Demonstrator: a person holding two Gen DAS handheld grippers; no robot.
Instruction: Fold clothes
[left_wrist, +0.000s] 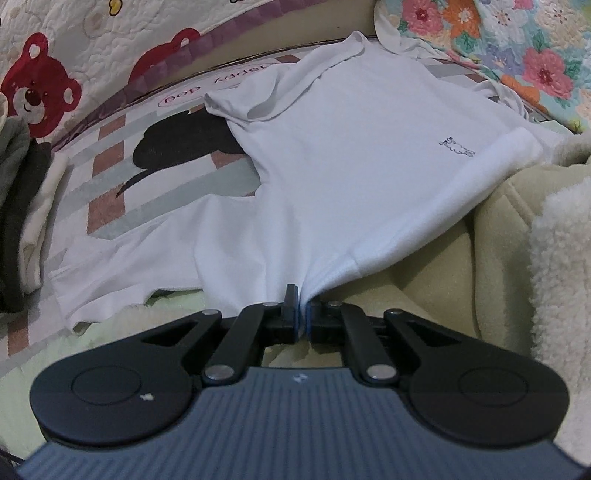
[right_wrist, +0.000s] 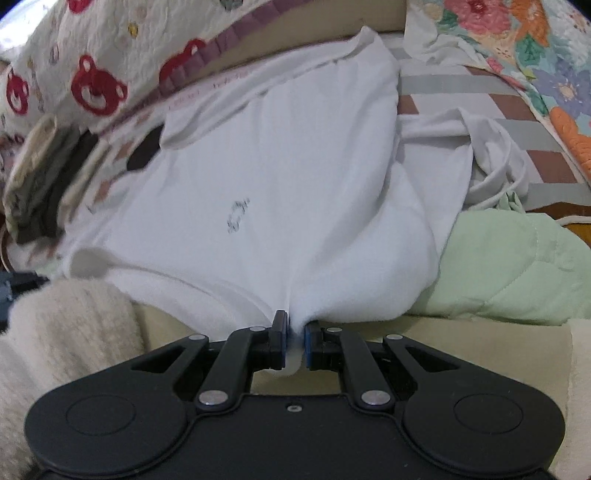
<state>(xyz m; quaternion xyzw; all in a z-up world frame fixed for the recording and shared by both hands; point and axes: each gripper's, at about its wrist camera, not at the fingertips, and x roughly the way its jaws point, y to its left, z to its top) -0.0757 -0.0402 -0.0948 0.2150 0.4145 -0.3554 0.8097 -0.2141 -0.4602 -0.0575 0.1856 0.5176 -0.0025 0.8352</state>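
Note:
A white T-shirt (left_wrist: 332, 166) with a small dark chest print lies spread over a checked bed cover, its near edge drawn toward me. My left gripper (left_wrist: 303, 295) is shut on a pinch of that near edge, the cloth bunching between the blue pads. In the right wrist view the same white T-shirt (right_wrist: 258, 203) stretches away from me, and my right gripper (right_wrist: 295, 325) is shut on another bunch of its near edge. One sleeve lies flat at the left in the left wrist view.
A teddy-bear quilt (left_wrist: 55, 74) runs along the back and a floral quilt (left_wrist: 517, 48) sits at the back right. Folded dark and cream clothes (left_wrist: 22, 206) are stacked at the left. A light green quilted cloth (right_wrist: 509, 266) and white fleece (left_wrist: 561, 258) lie close by.

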